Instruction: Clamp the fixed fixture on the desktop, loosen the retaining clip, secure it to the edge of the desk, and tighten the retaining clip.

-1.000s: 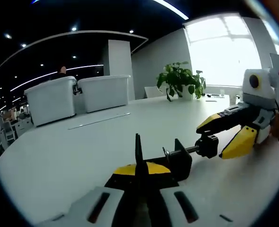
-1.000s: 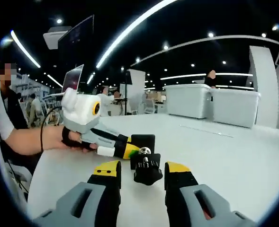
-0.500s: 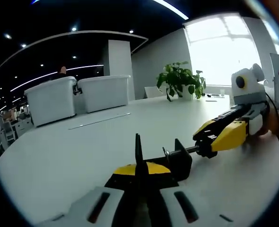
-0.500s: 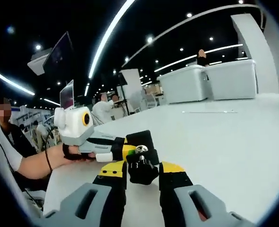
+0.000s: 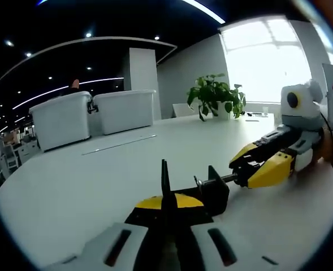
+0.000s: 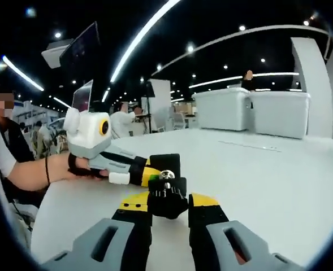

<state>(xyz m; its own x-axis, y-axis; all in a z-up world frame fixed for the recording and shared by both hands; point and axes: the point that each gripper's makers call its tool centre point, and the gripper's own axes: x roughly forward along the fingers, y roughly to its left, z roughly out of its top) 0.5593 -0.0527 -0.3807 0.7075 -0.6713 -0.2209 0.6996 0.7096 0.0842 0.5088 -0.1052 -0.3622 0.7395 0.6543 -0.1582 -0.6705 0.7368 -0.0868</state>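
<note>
At lower centre, the left gripper [image 5: 166, 212] clenches the black clamp [image 5: 203, 189] on the white desk [image 5: 87, 180], while the right gripper [image 6: 167, 202] grips its knob [image 6: 166, 196].

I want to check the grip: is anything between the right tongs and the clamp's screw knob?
Nothing visible stands between them. The right tongs already close around the black screw knob of the clamp, which the left tongs hold on the white desk.

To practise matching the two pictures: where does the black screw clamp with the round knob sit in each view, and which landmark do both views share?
Left gripper view: black screw clamp, lower centre, held by left gripper.
Right gripper view: its knob, lower centre, between right gripper jaws.
Shared landmark: two white bins.
</note>
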